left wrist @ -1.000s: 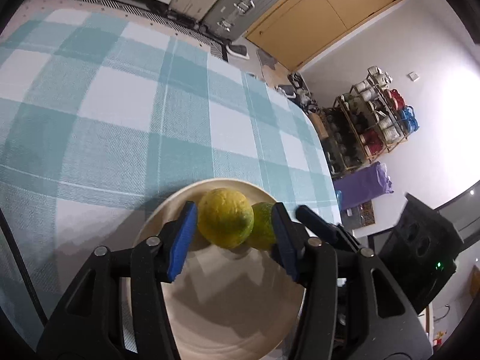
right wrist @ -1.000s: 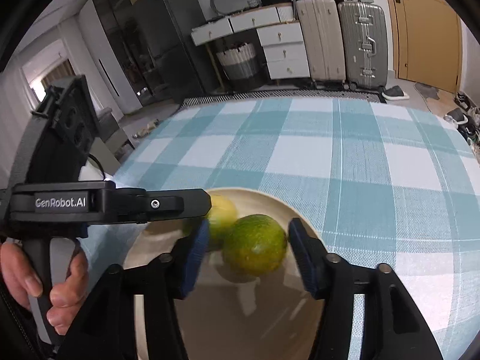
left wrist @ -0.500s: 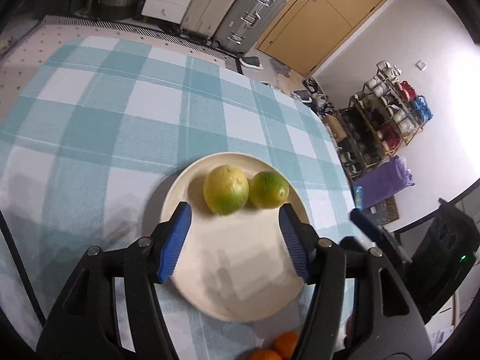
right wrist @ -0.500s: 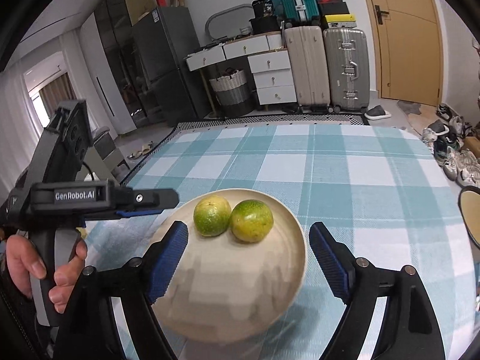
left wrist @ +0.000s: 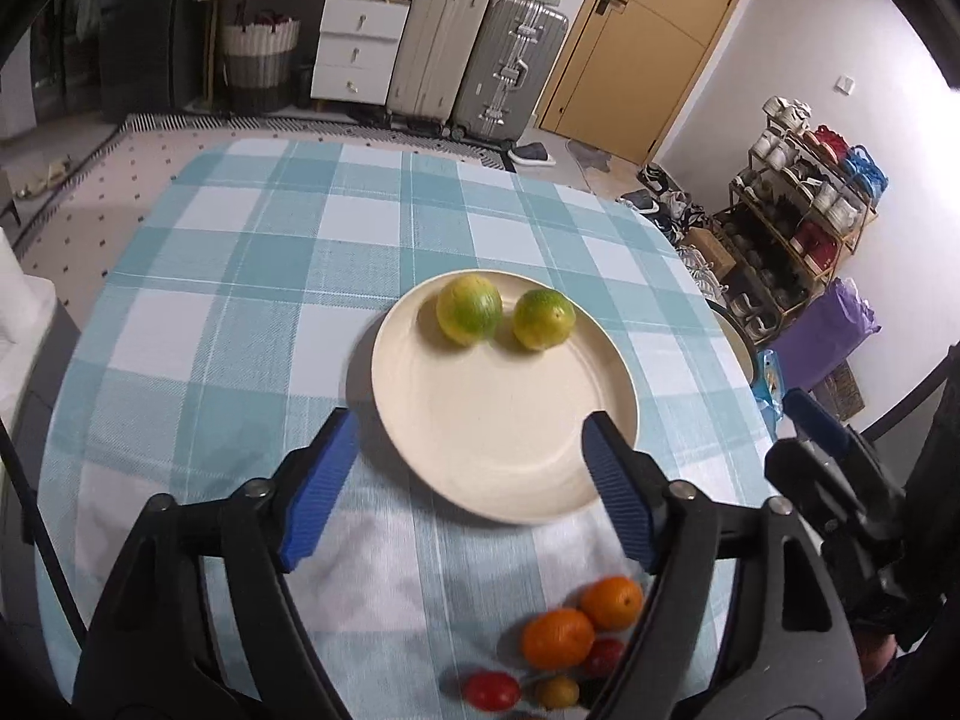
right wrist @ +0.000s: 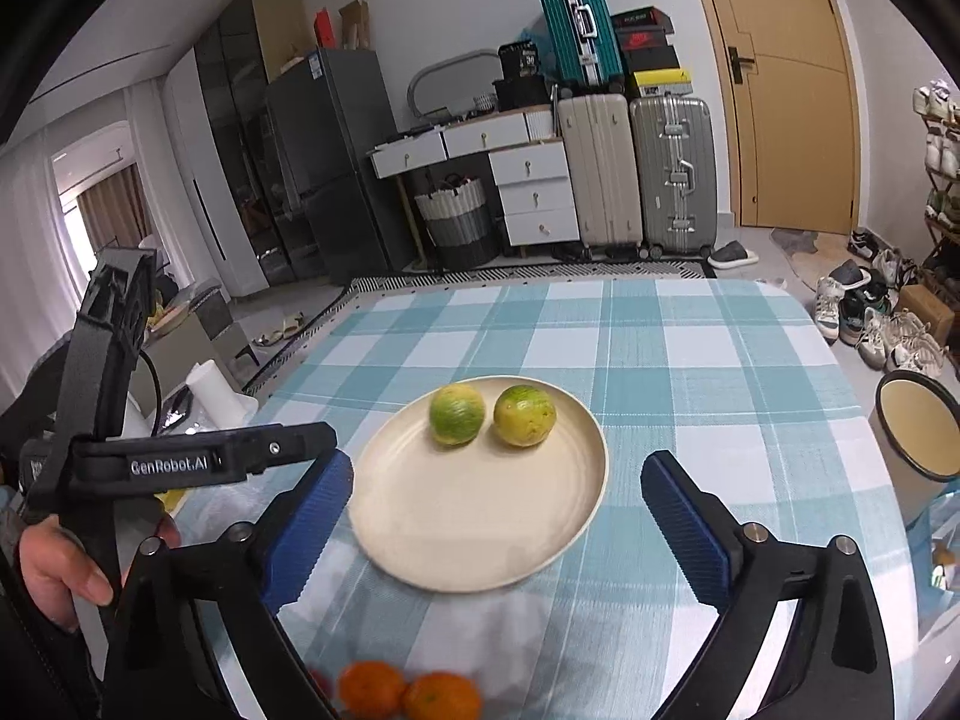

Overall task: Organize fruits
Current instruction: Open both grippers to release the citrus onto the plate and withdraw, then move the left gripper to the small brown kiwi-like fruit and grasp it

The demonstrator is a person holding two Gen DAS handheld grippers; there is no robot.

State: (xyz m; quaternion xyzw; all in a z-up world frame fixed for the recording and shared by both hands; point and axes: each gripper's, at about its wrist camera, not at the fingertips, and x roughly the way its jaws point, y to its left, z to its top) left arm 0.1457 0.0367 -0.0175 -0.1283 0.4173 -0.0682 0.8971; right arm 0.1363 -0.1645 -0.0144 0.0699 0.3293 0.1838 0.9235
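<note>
Two green-yellow citrus fruits [left wrist: 469,309] [left wrist: 543,319] lie side by side at the far side of a cream plate [left wrist: 498,426] on the checked tablecloth. They also show in the right wrist view [right wrist: 456,414] [right wrist: 524,416] on the plate [right wrist: 474,528]. My left gripper [left wrist: 468,492] is open and empty, held above the plate's near edge. My right gripper [right wrist: 498,516] is open and empty, also above the near edge. Two oranges [left wrist: 557,637] [left wrist: 611,602] and small red fruits [left wrist: 492,690] lie on the cloth near me; the oranges also show in the right wrist view [right wrist: 372,690] [right wrist: 441,697].
A bowl [right wrist: 918,420] stands at the table's right edge. The left gripper's body [right wrist: 174,465] and the hand holding it are at the left of the right wrist view. Suitcases, drawers and a shoe rack stand beyond the table.
Both grippers opened off the two green citrus fruits, left them on the plate, and drew back and up. The oranges near me came into view.
</note>
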